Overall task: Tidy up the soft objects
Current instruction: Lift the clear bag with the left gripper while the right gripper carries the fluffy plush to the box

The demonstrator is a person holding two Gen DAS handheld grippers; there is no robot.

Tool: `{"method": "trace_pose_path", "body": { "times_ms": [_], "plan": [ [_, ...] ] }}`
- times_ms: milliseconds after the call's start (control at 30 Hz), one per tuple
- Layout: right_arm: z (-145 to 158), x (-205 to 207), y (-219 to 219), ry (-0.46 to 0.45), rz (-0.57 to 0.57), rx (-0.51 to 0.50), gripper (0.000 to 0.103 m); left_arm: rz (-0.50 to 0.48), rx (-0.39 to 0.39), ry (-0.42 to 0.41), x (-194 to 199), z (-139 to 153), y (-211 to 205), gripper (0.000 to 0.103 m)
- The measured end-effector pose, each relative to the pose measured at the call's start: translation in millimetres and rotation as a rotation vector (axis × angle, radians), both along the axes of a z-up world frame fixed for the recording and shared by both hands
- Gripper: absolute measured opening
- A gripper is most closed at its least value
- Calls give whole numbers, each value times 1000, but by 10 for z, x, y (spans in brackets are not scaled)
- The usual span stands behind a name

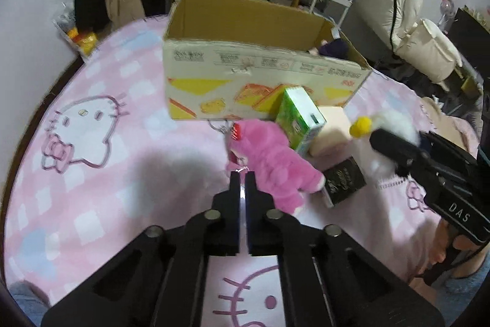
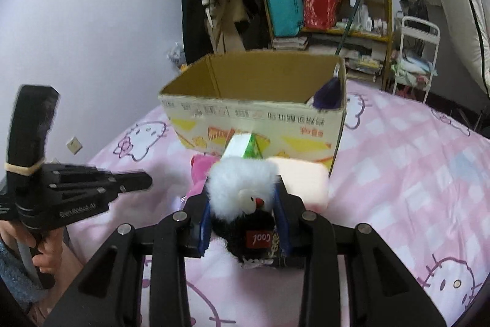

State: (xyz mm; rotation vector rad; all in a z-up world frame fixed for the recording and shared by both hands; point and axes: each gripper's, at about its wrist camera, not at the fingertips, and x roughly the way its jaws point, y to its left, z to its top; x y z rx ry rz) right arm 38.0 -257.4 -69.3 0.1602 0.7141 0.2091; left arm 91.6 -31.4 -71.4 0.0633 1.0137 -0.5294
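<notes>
My right gripper is shut on a white fluffy plush toy with a black "Cool" part, held above the bed. In the left wrist view the same toy shows white with a yellow pom-pom in that gripper. My left gripper is shut and empty, its tips just in front of a pink plush toy lying on the bed. An open cardboard box stands behind and holds a dark purple plush, which also shows in the right wrist view.
A green carton, a pale pink foam block and a small black box lie by the pink plush. The bed has a pink Hello Kitty sheet. A cluttered shelf and a white cart stand behind.
</notes>
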Motion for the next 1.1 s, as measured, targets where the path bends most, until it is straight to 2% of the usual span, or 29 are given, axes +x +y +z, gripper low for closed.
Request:
{"method": "trace_pose_path", "body": {
  "times_ms": [167,267,367,433,533,600,733,1000,1100],
  "plan": [
    [8,-16,-87,13,-2,0,36,14,53,41,45,-145,-120,2],
    [-27,-8,-95,23,0,0,36,26,80,77,63,-211,-108,12],
    [-67,-11,-90,30,1,2,36,50,118,116,125,-354,-99,16],
    [-81,-10,-91,33,3,3,36,64,137,141,162,-424,-104,25],
    [-92,6,-87,38,6,4,36,72,169,151,187,-493,-131,45],
    [-101,9,-83,42,8,5,36,65,173,143,178,-502,-147,48],
    [-129,30,-94,52,6,10,36,57,147,148,189,-504,-160,65],
    [-141,52,-106,57,6,15,36,46,174,225,357,-753,-258,67],
    [-142,53,-104,57,4,13,36,22,225,203,363,-804,-332,67]
  ]
}}
